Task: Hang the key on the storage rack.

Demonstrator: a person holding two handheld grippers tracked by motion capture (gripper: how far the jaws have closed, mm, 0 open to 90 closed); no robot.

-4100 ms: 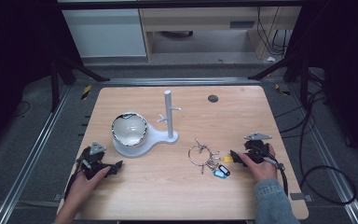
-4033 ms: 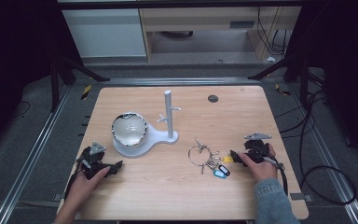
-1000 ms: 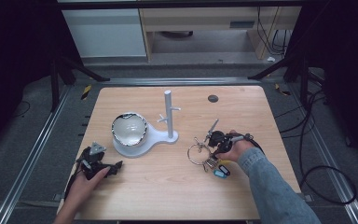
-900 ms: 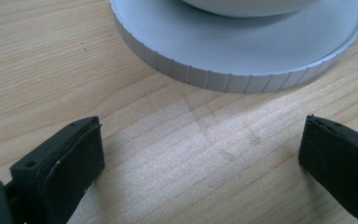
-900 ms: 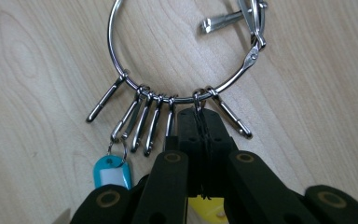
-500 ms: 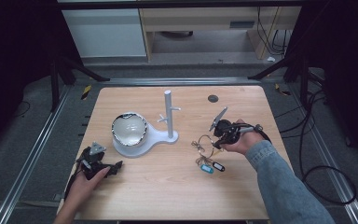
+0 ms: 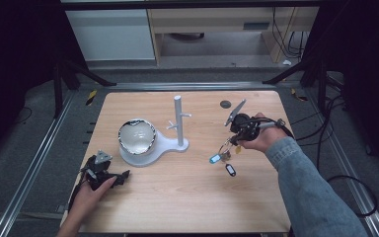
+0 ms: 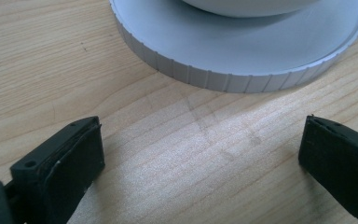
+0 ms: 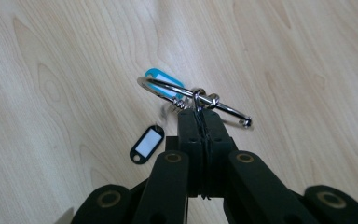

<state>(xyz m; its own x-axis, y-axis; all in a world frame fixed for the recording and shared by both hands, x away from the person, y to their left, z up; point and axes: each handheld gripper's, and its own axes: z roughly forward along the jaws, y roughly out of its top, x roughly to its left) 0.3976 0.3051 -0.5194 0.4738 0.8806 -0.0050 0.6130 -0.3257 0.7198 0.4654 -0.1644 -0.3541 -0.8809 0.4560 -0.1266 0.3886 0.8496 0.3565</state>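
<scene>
Right tool [image 9: 204, 116] pinches the key ring [image 9: 191, 95] lying crosswise; left tool [image 8: 200, 154] rests spread.

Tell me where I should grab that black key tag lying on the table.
Take the black key tag across its two long edges, coming straight down from above. It lies flat on the wooden table, apart from the key ring that the right gripper holds, so its sides are free.

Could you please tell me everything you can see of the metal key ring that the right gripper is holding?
The key ring is a thin, shiny loop of silvery wire, pinched at its near side between the shut fingers of the right gripper. It looks lifted off the wooden table, tilted nearly edge-on. A blue tag shows behind it; a black tag lies loose on the table nearby.
</scene>
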